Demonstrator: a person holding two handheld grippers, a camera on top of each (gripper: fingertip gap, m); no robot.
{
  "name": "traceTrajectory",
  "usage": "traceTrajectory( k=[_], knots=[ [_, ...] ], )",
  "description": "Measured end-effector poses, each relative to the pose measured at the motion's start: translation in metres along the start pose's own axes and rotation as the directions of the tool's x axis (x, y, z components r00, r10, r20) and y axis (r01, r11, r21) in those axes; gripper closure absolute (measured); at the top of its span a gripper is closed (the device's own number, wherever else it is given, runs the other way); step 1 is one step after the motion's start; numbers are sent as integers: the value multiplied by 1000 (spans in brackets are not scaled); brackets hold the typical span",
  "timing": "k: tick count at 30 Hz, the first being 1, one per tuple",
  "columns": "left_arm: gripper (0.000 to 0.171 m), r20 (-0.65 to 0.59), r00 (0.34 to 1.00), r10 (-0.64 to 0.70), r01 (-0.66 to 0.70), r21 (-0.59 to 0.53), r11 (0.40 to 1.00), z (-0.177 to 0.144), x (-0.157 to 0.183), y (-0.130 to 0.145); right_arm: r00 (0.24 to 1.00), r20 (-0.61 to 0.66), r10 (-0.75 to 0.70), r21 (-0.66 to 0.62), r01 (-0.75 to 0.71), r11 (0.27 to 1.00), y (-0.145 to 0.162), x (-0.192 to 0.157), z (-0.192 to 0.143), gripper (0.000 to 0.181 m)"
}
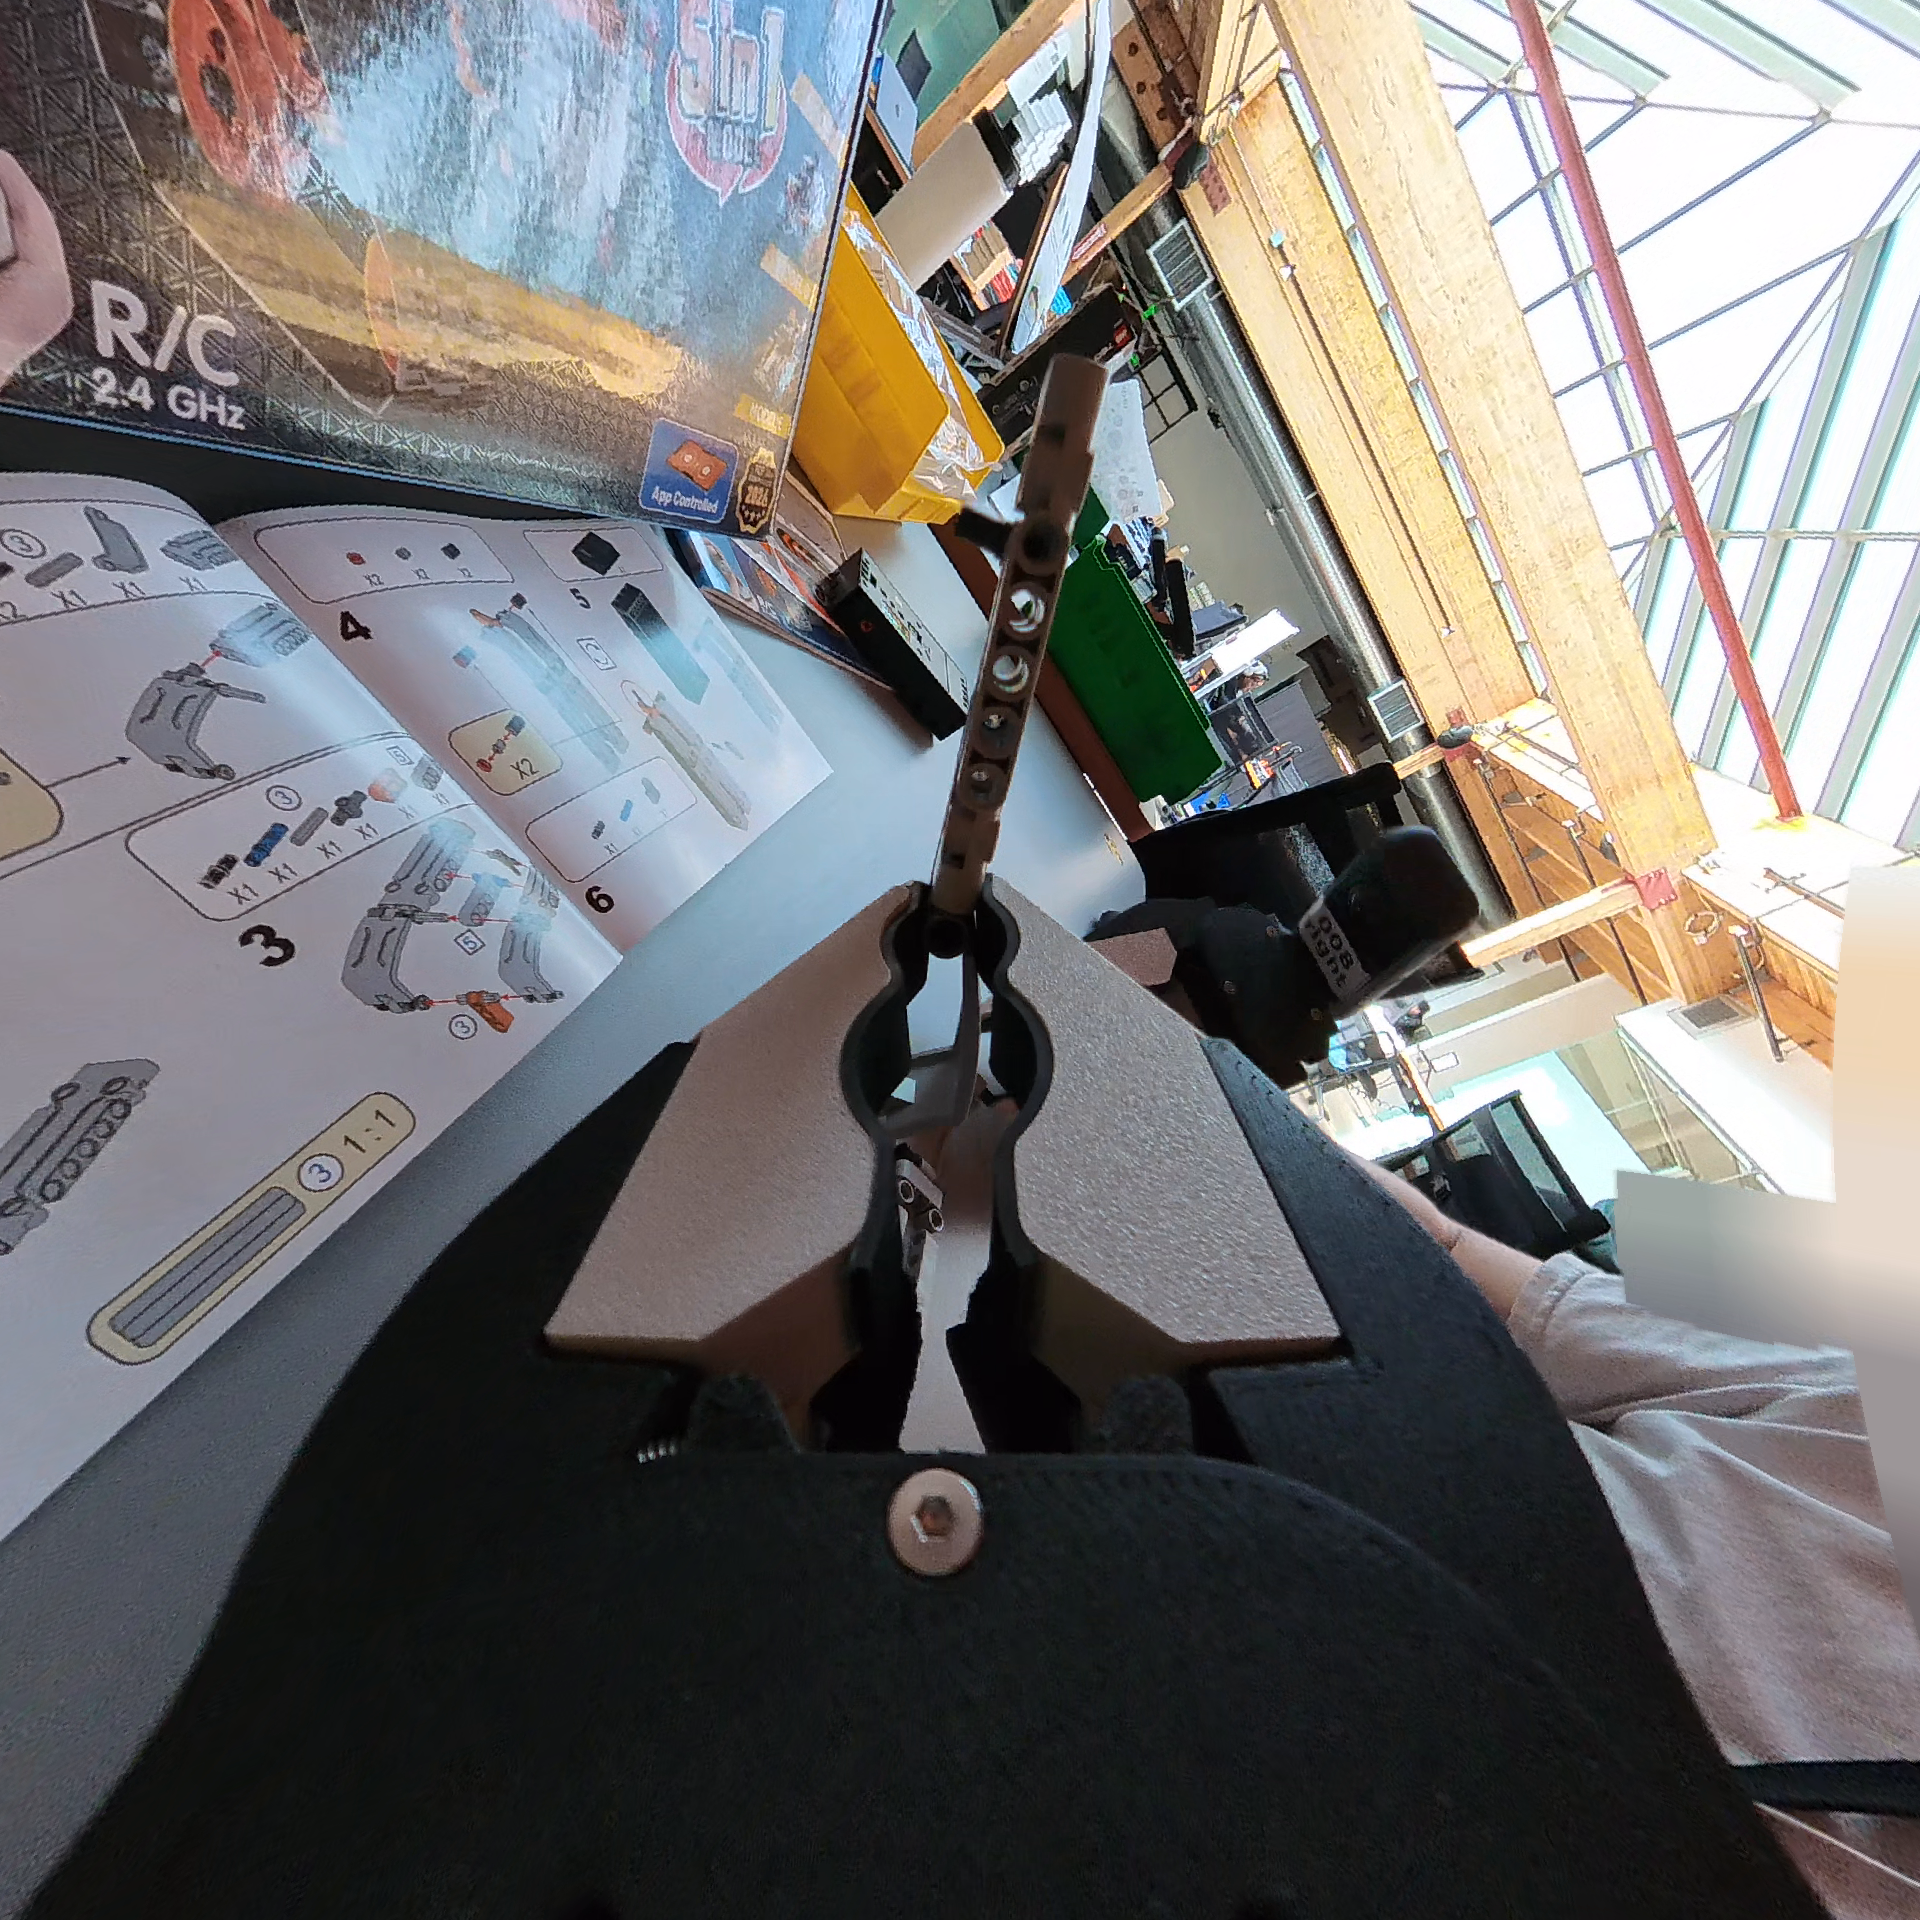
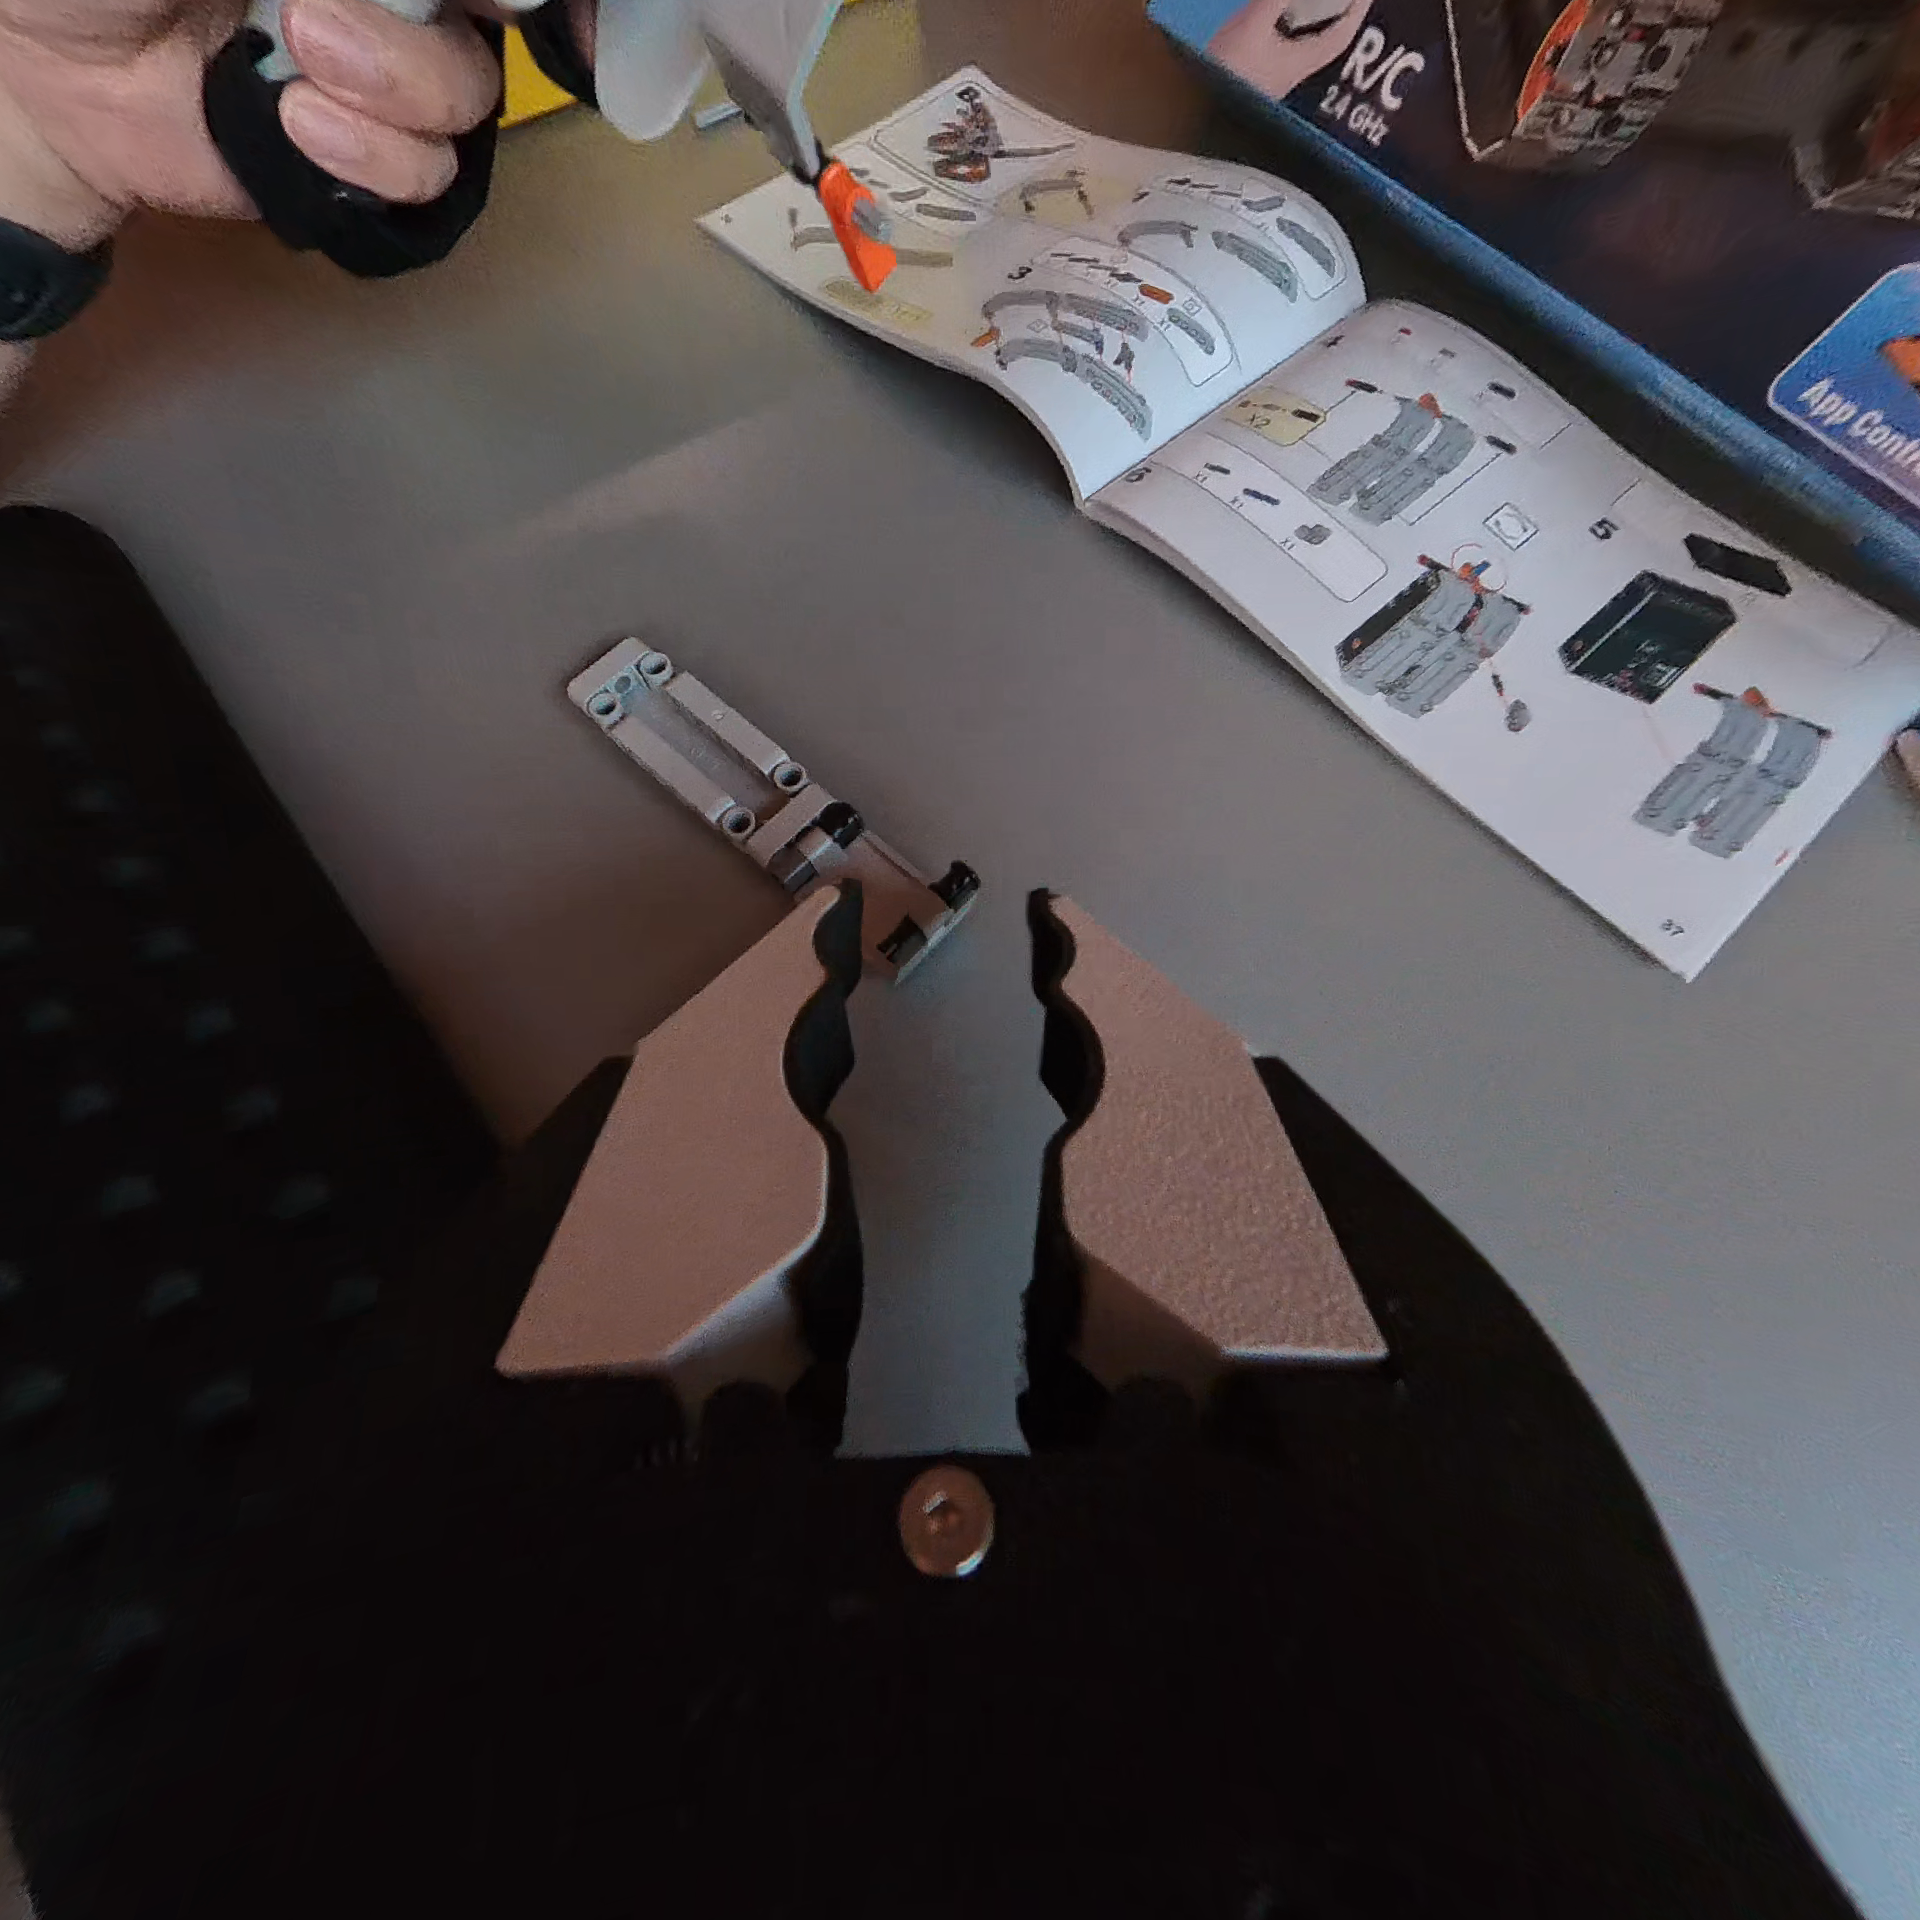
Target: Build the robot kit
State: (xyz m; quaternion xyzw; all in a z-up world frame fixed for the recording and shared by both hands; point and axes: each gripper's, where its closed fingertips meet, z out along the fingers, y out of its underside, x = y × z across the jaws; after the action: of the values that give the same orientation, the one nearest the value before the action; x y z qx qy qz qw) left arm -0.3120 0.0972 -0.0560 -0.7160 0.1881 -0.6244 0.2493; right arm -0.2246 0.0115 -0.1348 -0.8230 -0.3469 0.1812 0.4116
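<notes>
on my left, the open instruction booklet [image 1: 343, 831] lies flat on the grey table [image 1: 862, 831], with the printed toy box [image 1: 468, 229] standing just behind it. my left hand-held gripper [image 1: 948, 920] is clenched on the lower end of a long grey beam with holes [image 1: 1013, 644], which sticks up and away from the fingertips, tilted slightly. beyond it sit a yellow bin [image 1: 883, 395] and a green bin [image 1: 1132, 665]. my right hand-held gripper [image 2: 945, 904] is released, its jaws parted with bare table between them. its left fingertip [image 2: 831, 925] is just beside, perhaps touching, a flat grey brick assembly [image 2: 717, 758] lying on the table. farther right the booklet [image 2: 1351, 520] lies open beside the box [image 2: 1662, 156].
</notes>
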Motion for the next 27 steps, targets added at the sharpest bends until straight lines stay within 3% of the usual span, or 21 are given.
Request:
traceTrajectory(
  k=[3,6,9,10,13,15,17,20,22,24,27],
  knots=[
    [165,6,1000,1,-1,-10,1000,1,-1,2,996,53,70,-116,-64,991,12,-2,9,171],
    [165,4,1000,-1,1,-3,1000,0,-1,0,984,60,165,-219,-148,964,14,6,7,174],
    [166,-2,1000,-4,4,0,1000,-1,0,-1,986,30,167,-450,-136,883,16,24,-2,176],
    [166,-1,1000,-5,5,-3,1000,-1,0,0,986,11,167,-549,-134,825,19,31,-7,176],
    [166,1,1000,-4,4,-7,1000,-1,0,0,964,-62,260,-807,-202,555,29,46,-22,176],
    [166,1,1000,-10,10,-10,1000,-2,0,1,942,-141,304,-930,-231,286,44,51,-40,176],
    [166,-2,1000,-20,19,-8,1000,-3,-1,0,933,-195,301,-973,-223,59,56,54,-57,175],
    [165,-5,1000,-22,22,-6,1000,-4,0,0,938,-223,265,-972,-193,-135,67,52,-69,175],
    [165,-1,1000,-19,19,-8,1000,-4,-1,0,933,-238,268,-963,-190,-192,71,48,-69,175],
    [165,-6,1000,-23,23,-9,1000,-4,0,0,940,-225,256,-964,-177,-200,73,48,-69,175],
    [165,-9,1000,-23,23,-7,1000,-4,1,0,934,-154,321,-987,-134,-83,64,48,-65,168]
  ],
)
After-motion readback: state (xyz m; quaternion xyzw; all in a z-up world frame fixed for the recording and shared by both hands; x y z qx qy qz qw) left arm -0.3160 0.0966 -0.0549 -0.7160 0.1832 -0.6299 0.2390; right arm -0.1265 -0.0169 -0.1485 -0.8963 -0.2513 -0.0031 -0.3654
